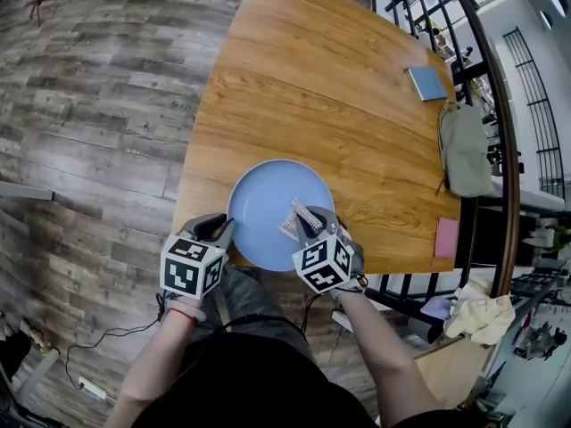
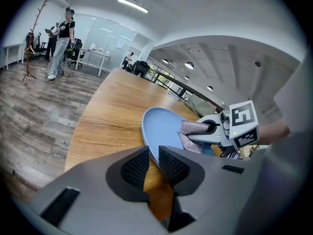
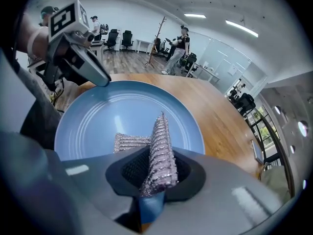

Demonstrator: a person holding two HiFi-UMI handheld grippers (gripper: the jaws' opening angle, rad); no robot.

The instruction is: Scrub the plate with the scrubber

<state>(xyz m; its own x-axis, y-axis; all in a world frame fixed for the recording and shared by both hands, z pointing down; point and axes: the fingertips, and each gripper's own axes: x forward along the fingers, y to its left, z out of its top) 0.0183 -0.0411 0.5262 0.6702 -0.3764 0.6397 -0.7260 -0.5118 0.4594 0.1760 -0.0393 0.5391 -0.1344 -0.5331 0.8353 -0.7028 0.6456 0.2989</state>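
A round blue plate [image 1: 268, 205] lies at the near edge of the wooden table [image 1: 312, 78]. My left gripper [image 1: 225, 231] is shut on its left rim; in the left gripper view the plate [image 2: 164, 124] runs in between the two jaws of the left gripper [image 2: 152, 158]. My right gripper [image 1: 310, 222] is shut on a silvery mesh scrubber [image 1: 295, 218], which rests on the plate's near right part. In the right gripper view the scrubber [image 3: 160, 148] stands folded between the jaws of the right gripper [image 3: 157, 169] above the plate [image 3: 107, 114].
A blue notebook [image 1: 426, 83], a grey-green bag [image 1: 464, 150] and a pink pad [image 1: 445, 236] lie along the table's right edge, beside a black railing [image 1: 500, 105]. A person [image 2: 59, 40] stands far off on the wooden floor.
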